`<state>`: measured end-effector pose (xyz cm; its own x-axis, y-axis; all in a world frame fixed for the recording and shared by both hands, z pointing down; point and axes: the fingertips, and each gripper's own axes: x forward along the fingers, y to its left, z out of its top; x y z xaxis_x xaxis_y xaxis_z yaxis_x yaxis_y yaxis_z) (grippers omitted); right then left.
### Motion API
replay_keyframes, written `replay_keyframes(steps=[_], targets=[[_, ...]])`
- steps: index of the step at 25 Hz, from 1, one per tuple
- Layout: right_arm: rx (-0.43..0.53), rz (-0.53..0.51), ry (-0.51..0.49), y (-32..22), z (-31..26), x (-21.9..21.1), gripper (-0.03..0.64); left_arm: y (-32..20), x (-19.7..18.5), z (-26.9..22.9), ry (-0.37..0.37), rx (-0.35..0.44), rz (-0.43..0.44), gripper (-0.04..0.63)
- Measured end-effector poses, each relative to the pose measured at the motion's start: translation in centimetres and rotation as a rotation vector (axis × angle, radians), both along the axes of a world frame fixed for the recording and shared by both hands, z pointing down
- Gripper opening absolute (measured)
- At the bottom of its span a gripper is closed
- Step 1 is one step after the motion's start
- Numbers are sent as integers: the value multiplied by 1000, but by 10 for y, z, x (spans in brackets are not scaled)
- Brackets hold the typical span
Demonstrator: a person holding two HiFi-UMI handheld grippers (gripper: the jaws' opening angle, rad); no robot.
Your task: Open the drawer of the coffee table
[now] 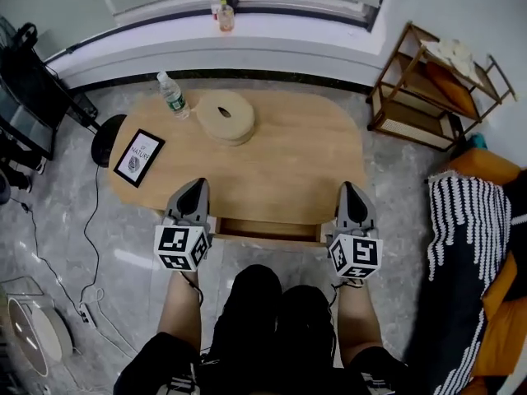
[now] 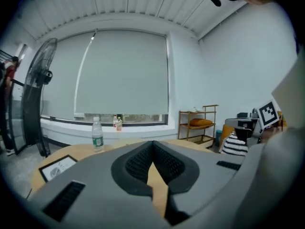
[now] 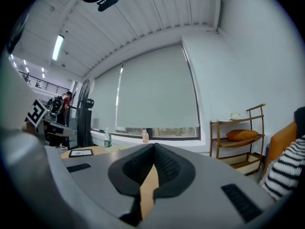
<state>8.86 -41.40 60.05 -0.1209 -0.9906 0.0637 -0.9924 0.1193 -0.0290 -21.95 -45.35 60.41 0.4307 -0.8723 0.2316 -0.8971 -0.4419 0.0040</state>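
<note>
Left gripper [image 1: 198, 184] at seven o'clock, right gripper [image 1: 348, 188] at five, both hovering at the table [image 1: 280, 151] edge, fingers [image 2: 136, 163] clenched empty, drawer [image 1: 268, 228] between them at six.

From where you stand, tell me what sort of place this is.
Probably a living room: a low wooden coffee table, an orange sofa with a striped throw, and a wooden shelf rack.

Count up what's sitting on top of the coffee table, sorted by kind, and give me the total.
water bottle: 1
round beige disc with a hole in its middle: 1
black-framed picture: 1
Total: 3
</note>
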Motion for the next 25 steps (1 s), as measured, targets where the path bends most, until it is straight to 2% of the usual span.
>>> replay_keyframes(steps=[3, 8, 14, 18, 21, 25], targets=[[-14, -13, 25, -3, -84, -3, 15, -3, 26, -88, -9, -8, 69, 18], [-2, -7, 44, 22, -237, -5, 14, 10, 43, -248, -17, 14, 84, 18], [72, 19, 118, 94, -400, 15, 14, 85, 67, -413, -17, 49, 85, 18], [95, 13, 93, 150, -444, 21, 14, 148, 80, -467, -36, 89, 89, 18], [75, 4, 3, 181, -463, 29, 14, 191, 83, -486, -35, 112, 87, 18], [89, 2, 1, 212, -485, 28, 14, 235, 82, -502, -22, 139, 77, 18]])
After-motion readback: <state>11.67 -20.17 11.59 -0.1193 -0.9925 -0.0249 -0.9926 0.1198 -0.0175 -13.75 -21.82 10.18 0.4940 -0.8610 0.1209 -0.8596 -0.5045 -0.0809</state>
